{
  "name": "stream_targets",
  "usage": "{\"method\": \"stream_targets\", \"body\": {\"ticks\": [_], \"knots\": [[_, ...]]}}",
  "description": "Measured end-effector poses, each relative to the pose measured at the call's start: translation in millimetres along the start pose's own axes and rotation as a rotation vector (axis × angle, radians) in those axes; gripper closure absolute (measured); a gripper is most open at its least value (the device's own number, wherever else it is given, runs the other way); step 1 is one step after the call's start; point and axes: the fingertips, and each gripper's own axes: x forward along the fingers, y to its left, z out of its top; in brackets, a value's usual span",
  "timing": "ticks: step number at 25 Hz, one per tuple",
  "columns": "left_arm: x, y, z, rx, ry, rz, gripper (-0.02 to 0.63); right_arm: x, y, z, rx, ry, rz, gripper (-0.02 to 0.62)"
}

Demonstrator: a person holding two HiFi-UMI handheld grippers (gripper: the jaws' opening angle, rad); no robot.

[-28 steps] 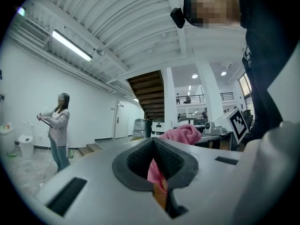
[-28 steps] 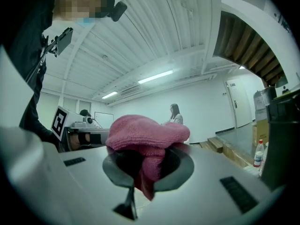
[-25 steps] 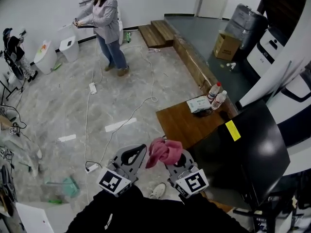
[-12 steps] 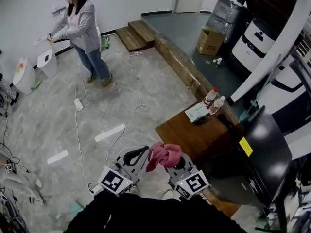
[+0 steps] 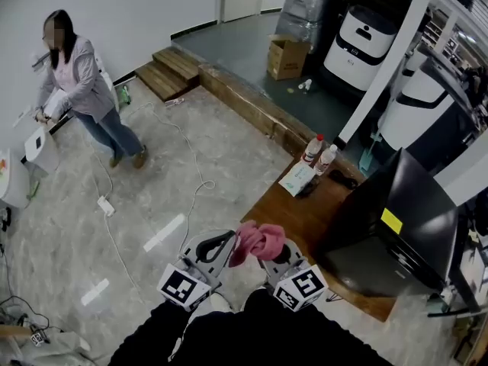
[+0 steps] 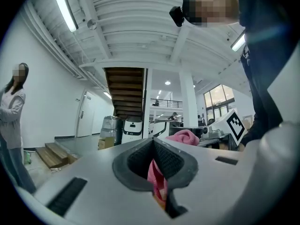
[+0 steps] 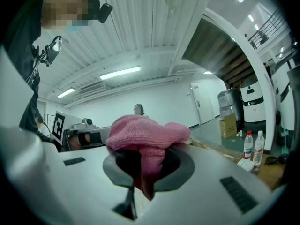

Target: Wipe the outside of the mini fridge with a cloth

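Note:
A pink cloth [image 5: 258, 241] hangs bunched between my two grippers at the bottom centre of the head view. My left gripper [image 5: 221, 246] is shut on one strip of the cloth [image 6: 157, 178]. My right gripper [image 5: 276, 252] is shut on the other part, and the cloth [image 7: 145, 135] piles over its jaws. The black mini fridge [image 5: 396, 231] stands to the right on a low wooden platform [image 5: 293, 212], well apart from both grippers. It bears a yellow sticker [image 5: 392, 220].
Two bottles [image 5: 319, 155] and a tissue pack [image 5: 295, 179] sit on the platform's far end. A person [image 5: 80, 90] stands at the back left. Cables [image 5: 191, 197] and a power strip [image 5: 106, 206] lie on the marble floor. A cardboard box [image 5: 287, 57] and white machines [image 5: 358, 40] stand at the back right.
The head view has swung right and nearer the fridge, so the person at the back now sits further left. Both grippers still hold the cloth the same way.

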Motion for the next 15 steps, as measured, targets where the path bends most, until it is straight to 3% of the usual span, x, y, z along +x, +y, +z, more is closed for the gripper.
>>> {"method": "stream_targets", "body": {"ticks": [8,15], "knots": [[90.2,26.2,-8.2,0.025,0.015,-0.126,0.6,17.4,-87.7,10.4,-0.037,-0.058,-0.15,0.546],[179.6,31.1,-11.4,0.054,0.034,-0.227,0.6,15.3,-176.8,27.3,0.012,-0.129,-0.265,0.546]]}}
